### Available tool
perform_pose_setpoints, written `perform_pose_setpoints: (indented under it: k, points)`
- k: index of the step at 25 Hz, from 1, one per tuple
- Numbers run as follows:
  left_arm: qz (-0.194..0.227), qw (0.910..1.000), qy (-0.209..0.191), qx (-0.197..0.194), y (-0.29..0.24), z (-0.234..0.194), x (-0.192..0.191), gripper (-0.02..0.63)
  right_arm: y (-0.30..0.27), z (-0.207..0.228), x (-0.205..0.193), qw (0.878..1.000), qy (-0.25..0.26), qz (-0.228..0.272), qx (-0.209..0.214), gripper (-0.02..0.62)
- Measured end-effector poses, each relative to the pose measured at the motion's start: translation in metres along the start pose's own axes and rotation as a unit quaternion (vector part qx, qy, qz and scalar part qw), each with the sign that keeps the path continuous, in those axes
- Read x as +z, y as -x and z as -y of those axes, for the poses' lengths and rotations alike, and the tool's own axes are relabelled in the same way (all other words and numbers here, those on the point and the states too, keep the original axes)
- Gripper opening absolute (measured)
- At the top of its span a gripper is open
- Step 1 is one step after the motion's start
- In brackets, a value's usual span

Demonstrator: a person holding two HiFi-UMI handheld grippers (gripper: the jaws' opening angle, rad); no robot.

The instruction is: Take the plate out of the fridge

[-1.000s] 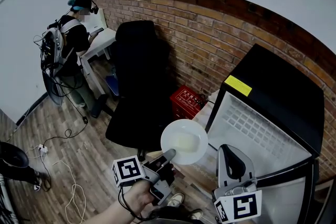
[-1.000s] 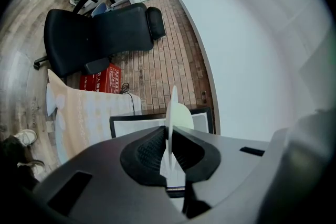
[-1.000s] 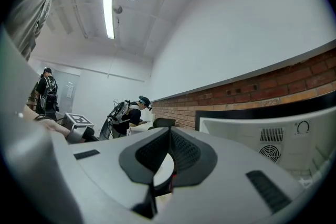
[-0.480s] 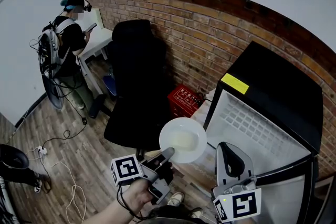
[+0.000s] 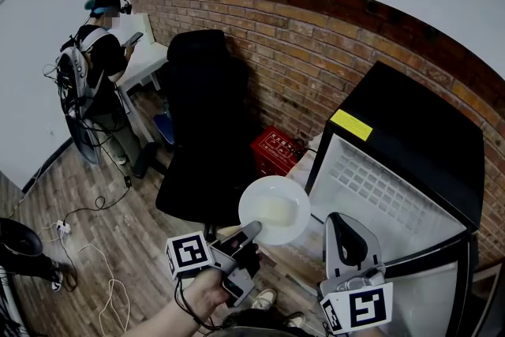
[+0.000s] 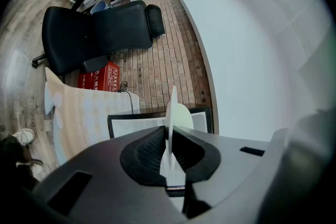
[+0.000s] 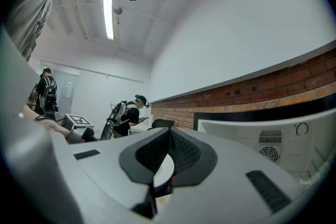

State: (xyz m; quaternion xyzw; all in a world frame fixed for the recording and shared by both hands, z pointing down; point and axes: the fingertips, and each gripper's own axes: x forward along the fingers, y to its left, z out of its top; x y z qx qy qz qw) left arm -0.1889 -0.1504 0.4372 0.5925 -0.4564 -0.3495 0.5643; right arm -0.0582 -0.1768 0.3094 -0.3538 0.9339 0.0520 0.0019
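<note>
The left gripper (image 5: 252, 234) pinches the plate (image 5: 274, 211) by its rim outside the fridge (image 5: 410, 146); likely stiff, slick, breakable; right gripper (image 5: 346, 226) closed, empty.

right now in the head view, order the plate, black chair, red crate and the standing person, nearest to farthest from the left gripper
1. plate: clamped by its rim in the left gripper, just ahead of it
2. black chair and red crate: both past the plate, chair to the left, crate to the right; too close to call
3. person: far upper left, well behind the chair
</note>
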Motion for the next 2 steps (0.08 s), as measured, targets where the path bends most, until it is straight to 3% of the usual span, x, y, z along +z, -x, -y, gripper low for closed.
perform_pose_setpoints:
  k: [2]
  points:
    - [0.000, 1.0000, 0.001, 0.001, 0.0000, 0.0007, -0.0004, 0.032, 0.0002, 0.0003, 0.0006, 1.000, 0.000, 0.001, 0.000, 0.029]
